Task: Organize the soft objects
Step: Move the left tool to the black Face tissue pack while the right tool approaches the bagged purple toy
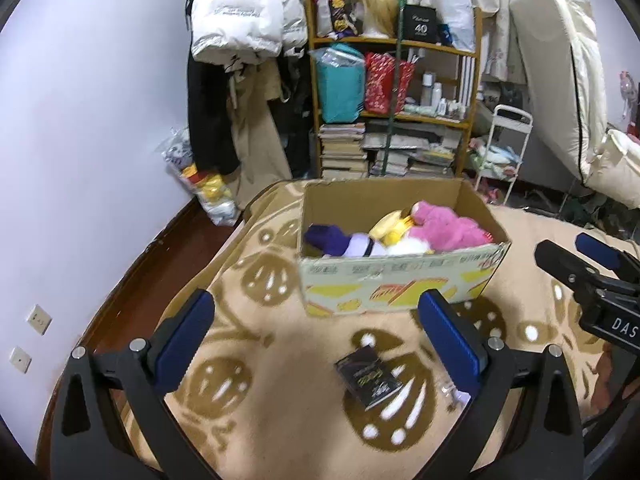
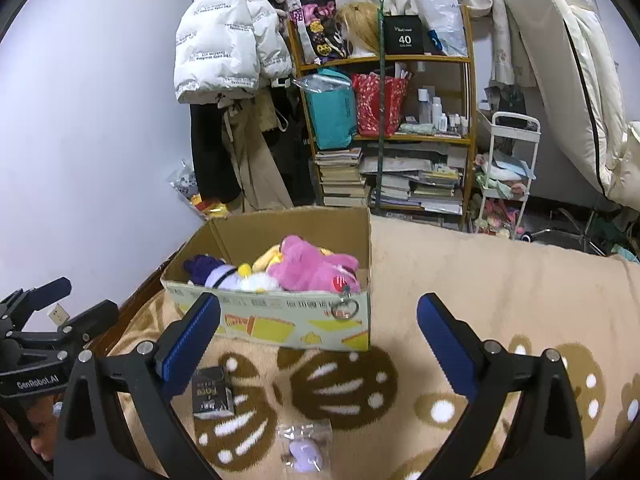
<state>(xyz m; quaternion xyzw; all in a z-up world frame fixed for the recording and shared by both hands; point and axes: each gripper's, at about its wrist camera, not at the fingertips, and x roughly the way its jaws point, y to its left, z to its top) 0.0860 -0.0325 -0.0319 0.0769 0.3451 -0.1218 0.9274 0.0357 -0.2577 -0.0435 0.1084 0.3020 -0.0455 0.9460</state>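
left wrist — angled down, near blanket (image 1: 280, 360) | right wrist — alike | shared: cardboard box (image 1: 400, 284), shelf (image 1: 394, 42)

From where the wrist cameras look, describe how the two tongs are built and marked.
Both tongs, left and right, share one build: black angular frames with triangular cut-outs, silver round pivot bolts, and long flat fingers faced with blue pads. White lettering sits on the bodies: "GenRobot.AI" on the left, "DAS" on the right.
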